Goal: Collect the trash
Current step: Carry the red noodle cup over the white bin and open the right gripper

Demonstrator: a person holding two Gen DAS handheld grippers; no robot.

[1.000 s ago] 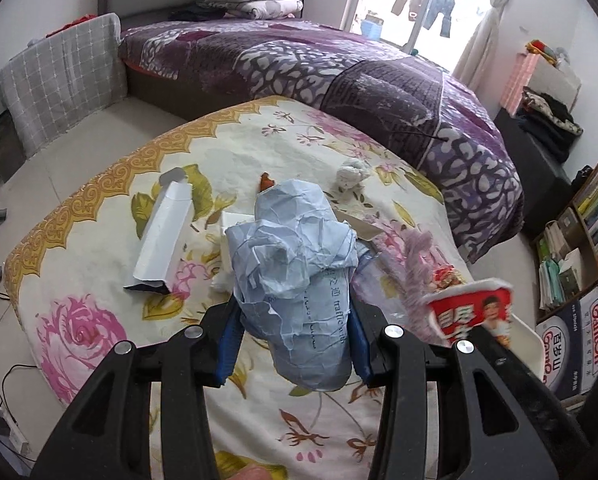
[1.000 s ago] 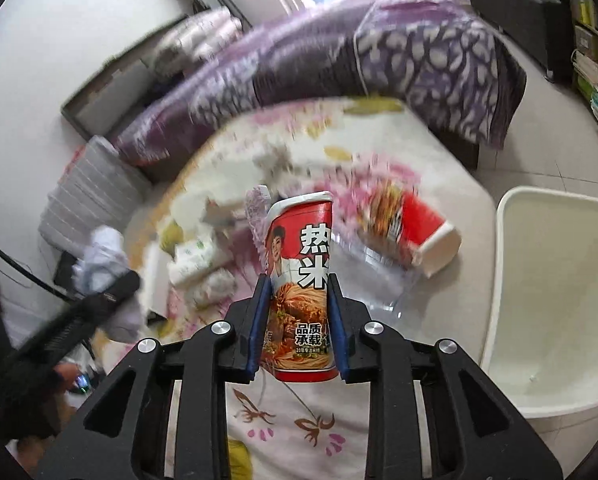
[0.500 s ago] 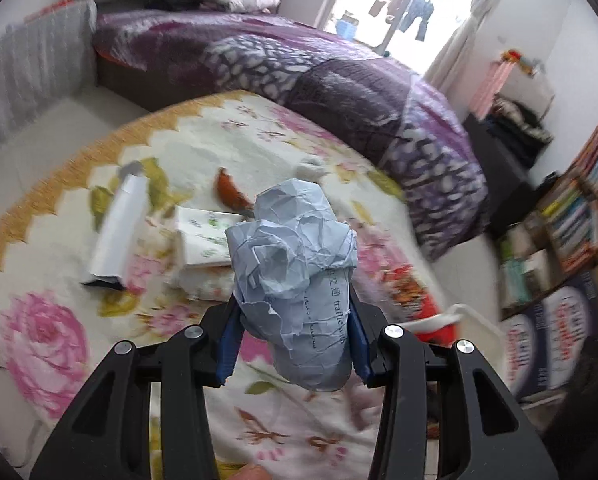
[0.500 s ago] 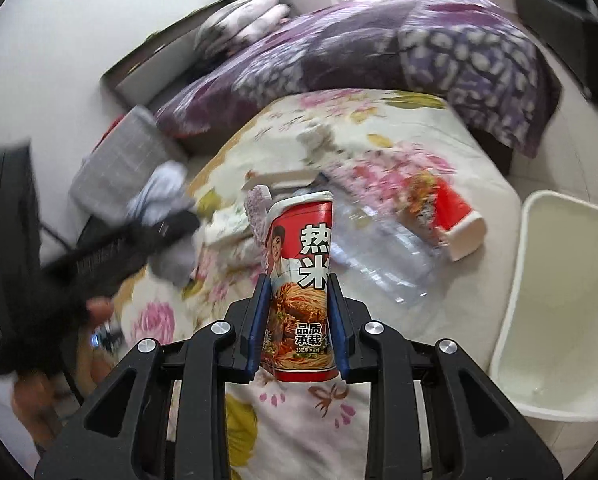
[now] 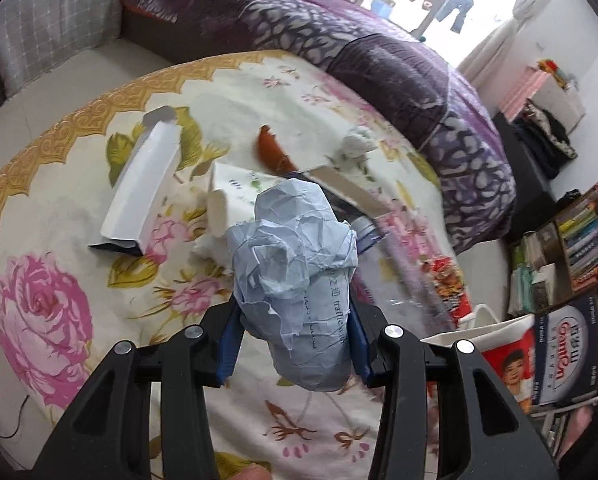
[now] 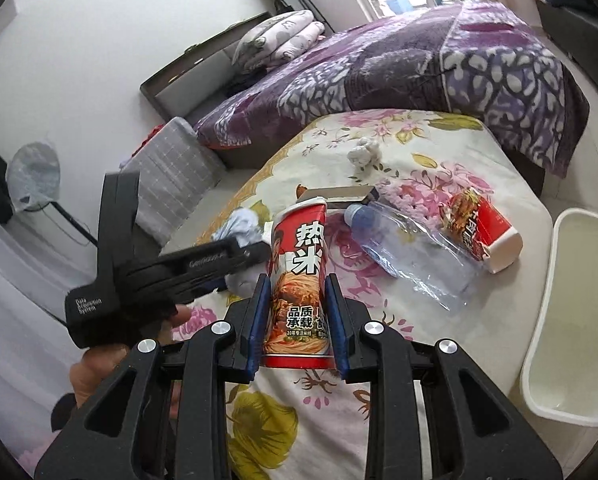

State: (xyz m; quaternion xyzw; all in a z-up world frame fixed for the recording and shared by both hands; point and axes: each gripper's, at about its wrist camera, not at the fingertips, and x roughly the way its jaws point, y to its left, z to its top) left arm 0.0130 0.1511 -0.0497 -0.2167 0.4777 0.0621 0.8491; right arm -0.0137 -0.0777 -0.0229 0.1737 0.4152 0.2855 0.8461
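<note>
A lived-in bedroom at home: a bed (image 6: 399, 64) under a purple patterned blanket, folded pillows (image 6: 279, 40) at its headboard, a crowded bookshelf (image 5: 583, 236), and laundry (image 5: 457, 8) hanging outside the bright window.

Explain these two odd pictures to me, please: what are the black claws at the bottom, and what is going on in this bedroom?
No robot here: a person holds a two-finger gripper in each hand, and each has a wide-angle camera looking along its fingers. That is why the room bulges.

One picture is from the left gripper, shut on a crumpled blue paper ball. The other is from the right gripper, shut on a red noodle cup; the left gripper shows at its left edge.

Both hang over a table with a flowered cloth. Still lying there: a flattened clear plastic bottle, a second red cup on its side, a white carton and a small white wad. A white bin stands beside the table.
</note>
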